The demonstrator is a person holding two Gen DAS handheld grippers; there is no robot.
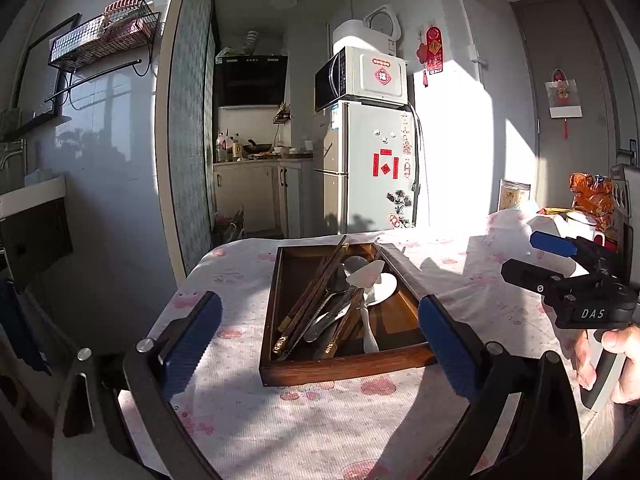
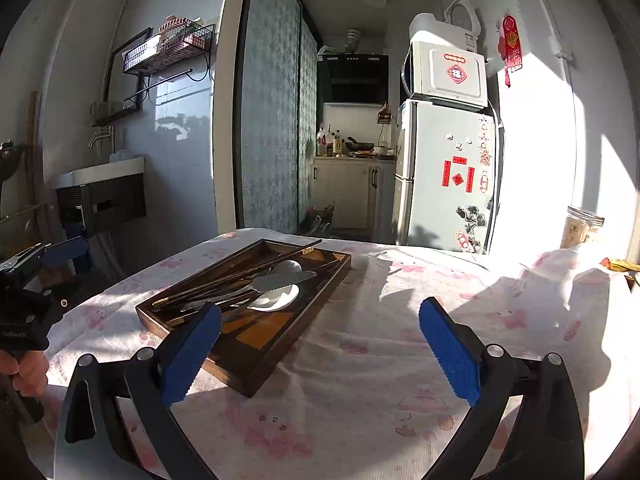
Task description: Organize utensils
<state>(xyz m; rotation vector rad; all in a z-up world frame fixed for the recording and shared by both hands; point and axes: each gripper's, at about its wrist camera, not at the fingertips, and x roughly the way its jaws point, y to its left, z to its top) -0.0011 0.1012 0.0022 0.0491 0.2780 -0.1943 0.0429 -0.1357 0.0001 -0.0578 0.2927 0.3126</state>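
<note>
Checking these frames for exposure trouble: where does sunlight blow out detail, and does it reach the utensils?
Left wrist view: the wall beside the fridge is washed out; the wooden tray lies mostly shaded. Right wrist view: glare whitens the tablecloth at right; straight edges bow.

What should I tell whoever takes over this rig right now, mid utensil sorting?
Left tongs: open, empty, hovering near the close end of the wooden tray.
Right tongs: open, empty, over the tablecloth to the tray's right.
Things: chopsticks, metal spoons, a serrated server and a white ceramic spoon lie jumbled together in the tray.
Done: nothing sorted that I can see.
Left: separate the pile by type; probably start with the chopsticks lying on top.
</note>
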